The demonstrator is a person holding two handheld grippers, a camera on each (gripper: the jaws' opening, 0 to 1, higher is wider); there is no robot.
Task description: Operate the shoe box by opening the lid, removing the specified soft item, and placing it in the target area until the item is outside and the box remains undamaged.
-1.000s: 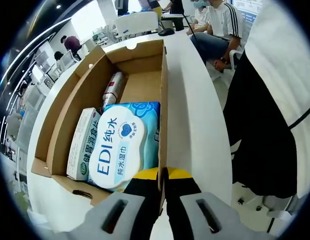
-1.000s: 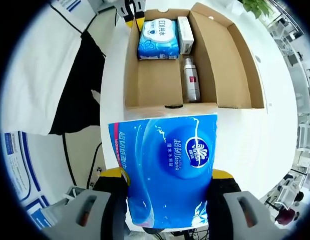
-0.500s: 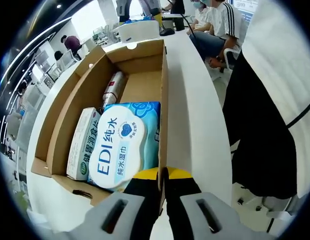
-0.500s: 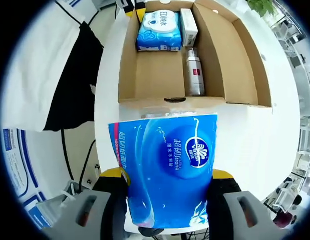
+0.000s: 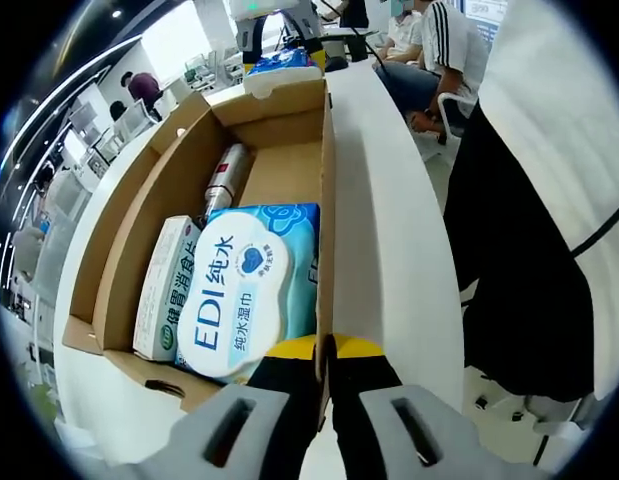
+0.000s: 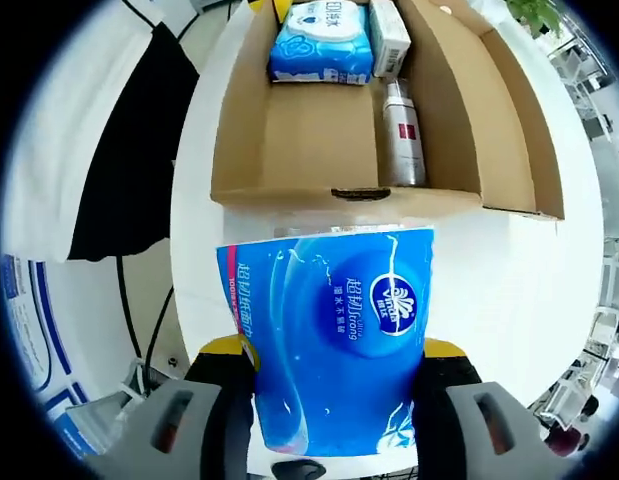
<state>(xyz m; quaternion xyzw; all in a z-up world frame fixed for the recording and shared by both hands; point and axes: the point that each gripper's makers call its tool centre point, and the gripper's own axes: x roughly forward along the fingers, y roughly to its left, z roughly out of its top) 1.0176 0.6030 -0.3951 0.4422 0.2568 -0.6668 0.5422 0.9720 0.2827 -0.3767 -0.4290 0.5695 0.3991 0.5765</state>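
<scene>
Blue tissue pack (clamped) fills the right gripper's jaws.

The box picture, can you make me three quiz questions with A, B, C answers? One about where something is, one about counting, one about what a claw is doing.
1. Where is the blue tissue pack?
A. in the box
B. outside the box, in the right claw
C. on the floor

2. How many things lie in the box?
A. three
B. one
C. five

3. What is the left claw doing?
A. hanging open
B. holding the bottle
C. gripping the box wall

Answers: 1 B, the right claw clamps it in front of the box. 2 A, wipes, carton, bottle. 3 C, its jaws pinch the cardboard edge.
</scene>
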